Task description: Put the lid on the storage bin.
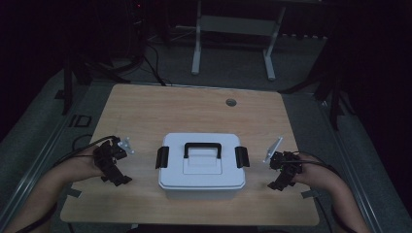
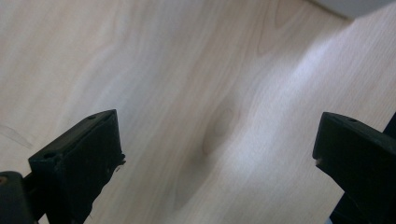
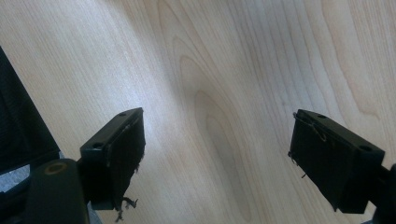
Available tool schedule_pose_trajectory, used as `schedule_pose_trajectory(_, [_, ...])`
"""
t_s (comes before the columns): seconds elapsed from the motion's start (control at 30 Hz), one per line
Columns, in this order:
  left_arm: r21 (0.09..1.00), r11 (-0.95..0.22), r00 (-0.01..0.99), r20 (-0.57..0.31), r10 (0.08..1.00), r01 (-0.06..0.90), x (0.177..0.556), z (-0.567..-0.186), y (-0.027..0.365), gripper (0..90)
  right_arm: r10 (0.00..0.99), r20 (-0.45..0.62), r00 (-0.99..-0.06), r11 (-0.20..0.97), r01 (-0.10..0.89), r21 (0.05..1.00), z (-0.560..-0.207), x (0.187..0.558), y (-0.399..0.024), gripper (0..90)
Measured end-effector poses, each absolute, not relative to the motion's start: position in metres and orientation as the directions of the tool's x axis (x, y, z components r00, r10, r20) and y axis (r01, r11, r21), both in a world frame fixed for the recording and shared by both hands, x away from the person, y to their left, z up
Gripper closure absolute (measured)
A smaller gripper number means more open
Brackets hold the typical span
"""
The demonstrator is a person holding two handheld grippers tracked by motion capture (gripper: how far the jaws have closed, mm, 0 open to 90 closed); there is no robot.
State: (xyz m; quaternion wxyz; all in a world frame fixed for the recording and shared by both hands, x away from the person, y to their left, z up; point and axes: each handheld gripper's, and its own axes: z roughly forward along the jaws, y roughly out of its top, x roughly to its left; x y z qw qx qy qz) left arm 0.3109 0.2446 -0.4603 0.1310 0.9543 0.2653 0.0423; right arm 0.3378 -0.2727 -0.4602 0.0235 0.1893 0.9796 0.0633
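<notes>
White storage box sits at the middle of the near half of the wooden table, lid on, with a black handle lying flat on top and a black latch at each short end.

Both gripper views look straight down between wide-spread black jaws at bare wood grain, with nothing between the pads. In the left gripper view a pale corner of the box cuts into the top right edge; in the right gripper view a dark strip runs down the left edge, too cropped to identify.

From the high view, the left gripper rests low over the table just left of the box, and the right gripper just right of it, both apart from the box. That view is dim, so the jaw tips merge into dark shapes and their spread is hard to read there. The person's forearms enter from the bottom corners, cut off by the frame.
</notes>
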Motion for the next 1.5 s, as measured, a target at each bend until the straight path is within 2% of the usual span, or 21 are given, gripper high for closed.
schedule_pose_trajectory(0.8, [0.330, -0.787, 0.838, -0.030, 0.544, 0.522, 0.289, -0.505, 0.259, 1.1, 0.441, -0.005, -0.898, 0.874, 0.428, 0.232, -0.474, 0.336, -0.296, 17.6])
schedule_pose_trajectory(1.5, [0.335, -0.759, 0.815, -0.056, 0.576, 0.559, 0.276, -0.532, 0.273, 1.1, 0.517, 0.008, -0.856, 0.810, 0.492, 0.319, -0.491, 0.325, -0.322, 17.6])
